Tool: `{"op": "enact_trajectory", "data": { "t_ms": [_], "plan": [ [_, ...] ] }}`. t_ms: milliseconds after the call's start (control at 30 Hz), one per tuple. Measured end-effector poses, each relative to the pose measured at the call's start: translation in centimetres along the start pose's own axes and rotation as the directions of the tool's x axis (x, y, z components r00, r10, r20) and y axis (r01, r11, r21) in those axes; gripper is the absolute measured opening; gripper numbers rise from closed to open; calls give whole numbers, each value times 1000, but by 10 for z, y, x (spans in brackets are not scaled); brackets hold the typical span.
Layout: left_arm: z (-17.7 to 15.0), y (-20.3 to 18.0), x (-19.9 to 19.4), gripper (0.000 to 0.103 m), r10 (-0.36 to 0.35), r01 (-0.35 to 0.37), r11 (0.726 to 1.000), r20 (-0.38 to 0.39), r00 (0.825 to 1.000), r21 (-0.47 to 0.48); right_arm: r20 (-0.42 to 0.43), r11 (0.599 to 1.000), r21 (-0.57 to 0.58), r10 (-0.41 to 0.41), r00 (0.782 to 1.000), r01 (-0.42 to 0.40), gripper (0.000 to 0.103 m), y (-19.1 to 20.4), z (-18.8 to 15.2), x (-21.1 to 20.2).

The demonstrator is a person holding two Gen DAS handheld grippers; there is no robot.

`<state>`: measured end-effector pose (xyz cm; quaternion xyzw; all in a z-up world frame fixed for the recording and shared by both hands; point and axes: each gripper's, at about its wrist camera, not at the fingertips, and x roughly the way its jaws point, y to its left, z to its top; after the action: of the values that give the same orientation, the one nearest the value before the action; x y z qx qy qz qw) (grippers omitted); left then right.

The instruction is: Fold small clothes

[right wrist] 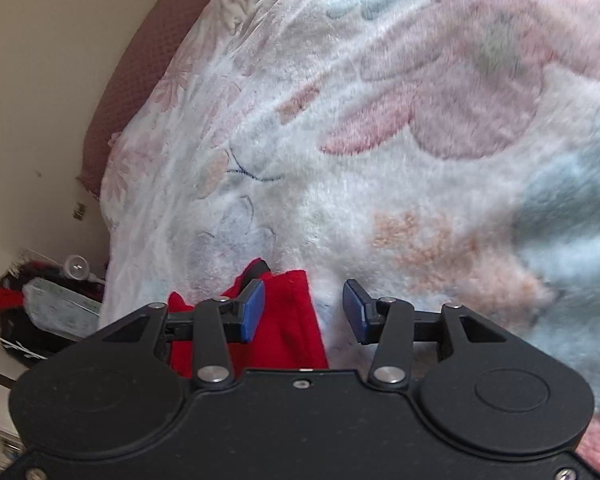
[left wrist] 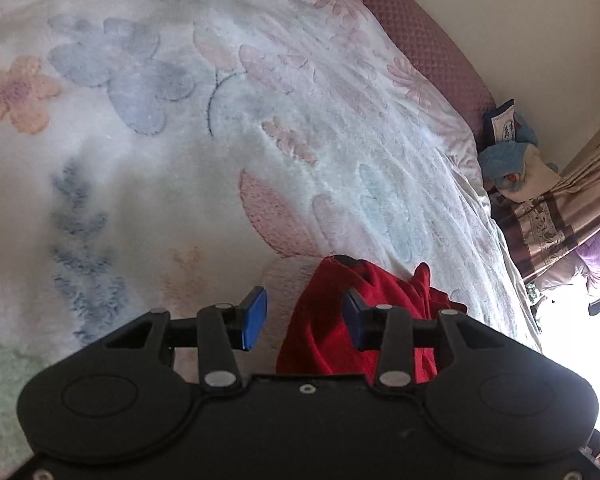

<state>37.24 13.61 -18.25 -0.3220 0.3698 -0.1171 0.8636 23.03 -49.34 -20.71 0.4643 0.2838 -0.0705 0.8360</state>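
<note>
A small red garment (left wrist: 332, 320) lies bunched on the floral fleece blanket (left wrist: 220, 160). In the left wrist view my left gripper (left wrist: 305, 318) is open; the red cloth reaches into the gap and lies under the right blue pad (left wrist: 354, 320). In the right wrist view the same red garment (right wrist: 288, 328) lies under and beside the left blue pad (right wrist: 252, 312). My right gripper (right wrist: 304, 312) is open, with the cloth's edge inside the gap. Neither gripper holds the cloth. A dark part shows at the garment's far tip.
The blanket (right wrist: 380, 160) covers a bed with a maroon mattress edge (left wrist: 428, 40). Blue and white items (left wrist: 508, 148) and a patterned curtain (left wrist: 560, 208) are beyond the bed's right side. A dark bag with clutter (right wrist: 32, 308) sits by the wall on the left.
</note>
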Motion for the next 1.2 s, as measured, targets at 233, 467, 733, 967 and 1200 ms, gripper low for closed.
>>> {"op": "enact_trajectory", "data": {
  "t_ms": [233, 467, 733, 967, 1200],
  "plan": [
    [-2, 3, 6, 35, -41, 41, 998, -4, 999, -40, -23, 999, 14, 53, 998, -52, 45, -2, 1, 1],
    [-2, 1, 4, 3, -55, 55, 997, -4, 998, -49, -40, 999, -47, 20, 999, -22, 5, 12, -1, 5],
    [8, -9, -35, 2, -169, 171, 985, 127, 977, -6, 103, 979, -152, 153, 983, -136, 4, 40, 0, -28],
    [-3, 16, 15, 7, -1, 1, 1000, 4, 1000, -12, 79, 992, -124, 11, 997, -1, 5, 22, 0, 13],
    [-8, 12, -31, 25, -17, 17, 999, 12, 1000, 40, 81, 989, -138, -37, 996, 48, 18, 23, -9, -7]
  ]
}}
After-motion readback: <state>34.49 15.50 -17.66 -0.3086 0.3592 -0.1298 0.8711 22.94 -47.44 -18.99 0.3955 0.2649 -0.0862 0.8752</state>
